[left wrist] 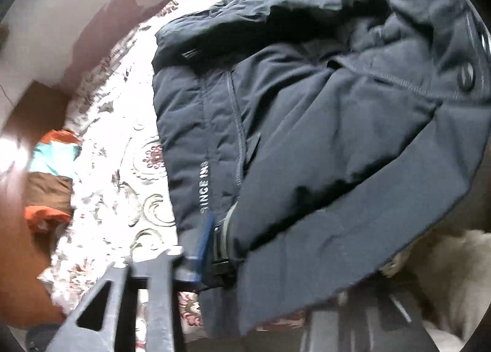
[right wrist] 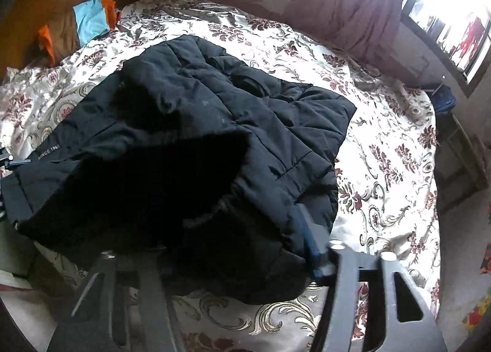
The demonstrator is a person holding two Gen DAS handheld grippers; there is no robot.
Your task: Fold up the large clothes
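A: Start nearest. What do the grippers have?

B: The left gripper [left wrist: 225, 238] is clamped on the near edge of the dark padded jacket [left wrist: 276, 125], its blue pad against the cloth beside the printed lettering. The right gripper [right wrist: 270, 247] seems pinched on the near hem too, though only one finger [right wrist: 310, 238] shows against the black fabric, so I say that with some doubt.

A: And the jacket itself?

B: It lies on the floral bedspread [right wrist: 383, 143], body spread flat, with the near part lifted and bunched over itself.

A: So how far along?

B: Early, I judge. One fold is under way at the near edge; the far half is flat and unfolded, and no compact bundle exists yet.

A: Beyond it?

B: A colourful pillow [right wrist: 83, 26] at the headboard, well apart from the jacket.
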